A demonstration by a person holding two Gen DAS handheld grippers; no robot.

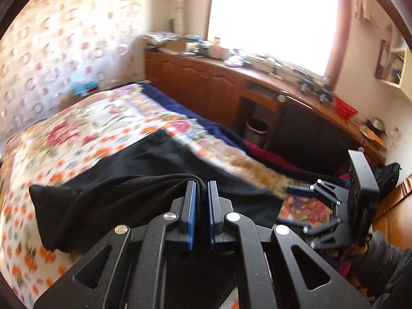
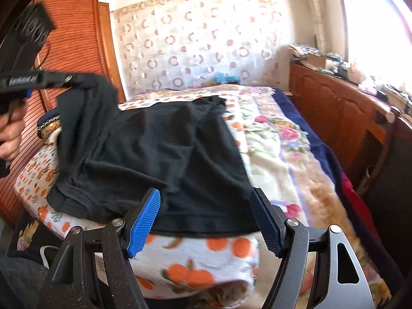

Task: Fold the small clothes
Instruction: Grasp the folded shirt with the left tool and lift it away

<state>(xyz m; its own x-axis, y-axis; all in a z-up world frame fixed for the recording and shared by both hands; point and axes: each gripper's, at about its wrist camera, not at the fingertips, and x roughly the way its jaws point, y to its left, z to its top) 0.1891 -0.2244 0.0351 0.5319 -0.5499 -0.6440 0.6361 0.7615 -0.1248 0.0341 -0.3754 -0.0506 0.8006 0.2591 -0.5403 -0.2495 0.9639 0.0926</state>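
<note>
A black garment (image 2: 167, 154) lies spread on the flowered bed cover (image 2: 270, 154). Its left part is lifted off the bed. My left gripper (image 1: 202, 188) is shut on a bunched edge of the black garment (image 1: 123, 195), which hangs to the left of the blue pads. From the right wrist view the left gripper (image 2: 73, 80) is up at the left, in a person's hand (image 2: 10, 134), pulling the cloth up. My right gripper (image 2: 206, 219) stands open at the garment's near hem, nothing pressed between its pads. It also shows from the side as the right gripper (image 1: 288, 206).
A sheet with orange print (image 2: 206, 262) covers the bed's near end. A wooden cabinet (image 1: 206, 87) with cluttered top runs under the window, and a metal bin (image 1: 256, 128) stands by it. A slatted wooden wardrobe (image 2: 74, 33) rises left of the bed. A dark blue blanket (image 2: 309, 134) edges the bed.
</note>
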